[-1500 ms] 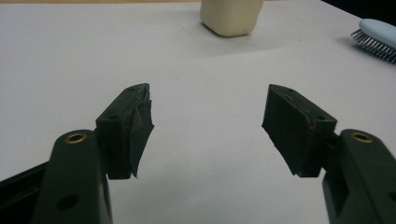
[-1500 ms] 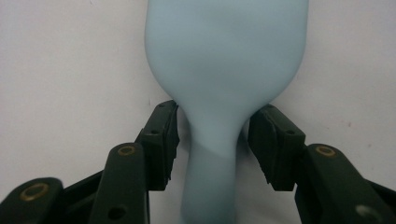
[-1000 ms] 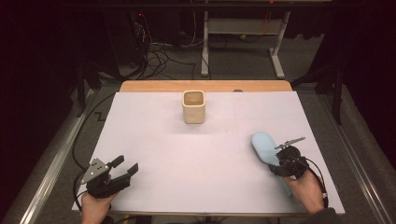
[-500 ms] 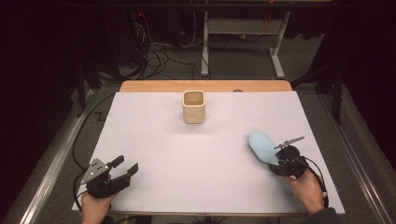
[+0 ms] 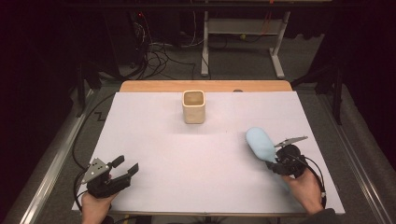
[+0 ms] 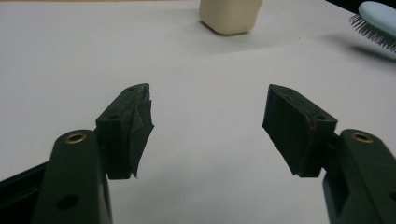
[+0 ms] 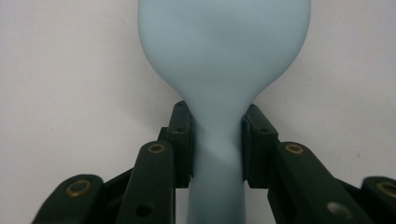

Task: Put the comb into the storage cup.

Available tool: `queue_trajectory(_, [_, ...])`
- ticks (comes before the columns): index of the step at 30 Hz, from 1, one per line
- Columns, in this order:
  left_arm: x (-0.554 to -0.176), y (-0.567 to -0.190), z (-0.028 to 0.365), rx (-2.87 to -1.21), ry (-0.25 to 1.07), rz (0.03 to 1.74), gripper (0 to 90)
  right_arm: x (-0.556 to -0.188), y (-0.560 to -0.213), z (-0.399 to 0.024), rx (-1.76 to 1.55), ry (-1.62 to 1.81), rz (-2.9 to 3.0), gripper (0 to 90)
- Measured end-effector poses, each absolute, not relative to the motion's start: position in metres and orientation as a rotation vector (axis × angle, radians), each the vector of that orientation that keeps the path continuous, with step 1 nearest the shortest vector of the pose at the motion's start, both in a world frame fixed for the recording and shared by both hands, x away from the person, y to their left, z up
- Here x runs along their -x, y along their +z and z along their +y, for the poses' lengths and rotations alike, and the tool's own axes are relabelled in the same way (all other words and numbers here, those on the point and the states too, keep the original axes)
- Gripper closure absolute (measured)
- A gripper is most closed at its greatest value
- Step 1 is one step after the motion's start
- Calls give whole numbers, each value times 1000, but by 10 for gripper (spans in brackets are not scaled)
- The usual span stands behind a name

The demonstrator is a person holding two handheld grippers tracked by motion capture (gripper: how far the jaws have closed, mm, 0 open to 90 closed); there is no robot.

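Gripped at the neck: pale blue hairbrush [image 7: 224, 60], pinched by the handle between the closed-in jaws of the right gripper [image 5: 279, 164], at the near right of the white table [image 5: 154, 140]. Long axis running from near right to far left, head aimed roughly toward the beige cup [image 5: 193, 106] at the far middle, bristles turned down. Best handled, by the look of it, with a firm squeeze and a level lift, head leading. Left gripper [image 5: 125, 169] parked near left, spread wide, empty.

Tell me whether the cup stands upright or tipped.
Upright: the cup stands on its base on the table, its open mouth facing up.
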State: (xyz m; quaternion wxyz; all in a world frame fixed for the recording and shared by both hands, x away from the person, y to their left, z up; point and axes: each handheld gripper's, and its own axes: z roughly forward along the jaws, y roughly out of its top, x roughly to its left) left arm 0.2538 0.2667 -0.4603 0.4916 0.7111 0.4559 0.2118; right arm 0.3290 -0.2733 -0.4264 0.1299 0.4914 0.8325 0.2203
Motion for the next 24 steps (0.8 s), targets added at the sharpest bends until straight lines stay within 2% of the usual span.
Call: queue_trajectory(24, [-257, -462, 260, -1745, 494, 1103, 327, -318, -414, -242, -1294, 874, 2425, 702])
